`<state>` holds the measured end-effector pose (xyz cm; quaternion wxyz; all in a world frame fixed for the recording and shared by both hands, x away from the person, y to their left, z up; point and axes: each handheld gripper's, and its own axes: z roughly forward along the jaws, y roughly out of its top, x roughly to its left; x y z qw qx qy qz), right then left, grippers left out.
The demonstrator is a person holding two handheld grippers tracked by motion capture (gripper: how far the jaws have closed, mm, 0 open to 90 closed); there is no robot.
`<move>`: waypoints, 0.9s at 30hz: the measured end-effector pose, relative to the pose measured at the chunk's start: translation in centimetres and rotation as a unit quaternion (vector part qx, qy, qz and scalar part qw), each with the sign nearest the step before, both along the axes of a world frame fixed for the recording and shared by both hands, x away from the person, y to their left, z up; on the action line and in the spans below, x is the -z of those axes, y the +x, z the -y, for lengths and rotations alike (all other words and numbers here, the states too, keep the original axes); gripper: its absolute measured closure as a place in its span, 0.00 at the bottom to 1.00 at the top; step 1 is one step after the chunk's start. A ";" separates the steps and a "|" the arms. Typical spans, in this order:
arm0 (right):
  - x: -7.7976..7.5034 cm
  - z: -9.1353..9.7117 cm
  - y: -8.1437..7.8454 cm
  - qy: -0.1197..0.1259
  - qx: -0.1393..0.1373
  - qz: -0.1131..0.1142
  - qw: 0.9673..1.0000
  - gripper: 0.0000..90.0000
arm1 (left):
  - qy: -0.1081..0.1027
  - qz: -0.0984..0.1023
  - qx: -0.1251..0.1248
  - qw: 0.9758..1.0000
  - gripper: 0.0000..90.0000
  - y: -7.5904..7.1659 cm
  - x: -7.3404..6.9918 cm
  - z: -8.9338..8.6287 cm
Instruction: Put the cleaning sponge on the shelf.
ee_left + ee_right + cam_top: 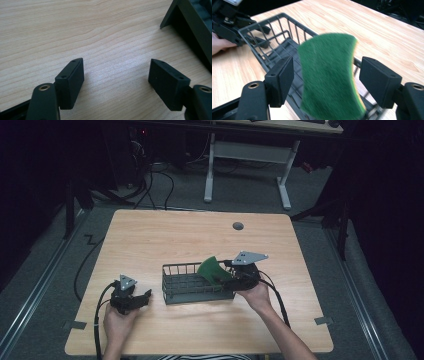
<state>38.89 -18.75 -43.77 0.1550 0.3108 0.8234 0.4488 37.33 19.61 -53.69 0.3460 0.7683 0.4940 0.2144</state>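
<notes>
while the right gripper hangs at the right end of the wire basket in the high view, a green sponge stands tilted there, its top above the basket rim. from that height the sponge hides the jaws, so whether they press on it cannot be read there. the right gripper view settles it: the 2 black jaws stand wide apart, and the sponge sits between them, blurred, with a gap on each side, so neither pad presses on it. that same view brings out a yellow layer along the sponge's right edge, and the basket's dark wire wall running away behind it toward the left gripper and part of a hand at the far end.

the left gripper rests low on the wooden table, held just off the basket's left end and not touching it in the high view. its own camera shows both jaws spread with bare wood grain between them and nothing held; a dark corner of the basket enters at the upper right. the high view alone takes in the whole tabletop, a small grey round cap near its far edge, the black cables trailing from both grippers, and the 2 forearms entering from the bottom.
</notes>
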 end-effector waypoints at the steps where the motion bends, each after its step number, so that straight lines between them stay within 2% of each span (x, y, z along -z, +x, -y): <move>1: 0.0 0.2 0.0 0.000 0.003 0.000 1.000 0.31 | 0.000 0.000 0.000 1.000 0.33 0.0 0.0 0.0; 10: -1.1 2.8 -0.5 0.018 0.035 0.012 0.999 0.36 | -0.002 0.000 0.000 1.000 0.33 0.0 0.0 0.0; 18: -2.3 5.4 -1.5 0.031 0.062 0.031 0.997 0.38 | -0.002 0.000 0.000 1.000 0.33 0.0 0.0 0.0; 27: -3.1 7.8 -2.3 0.043 0.085 0.038 0.995 0.38 | -0.002 0.000 0.000 1.000 0.33 0.0 0.0 0.0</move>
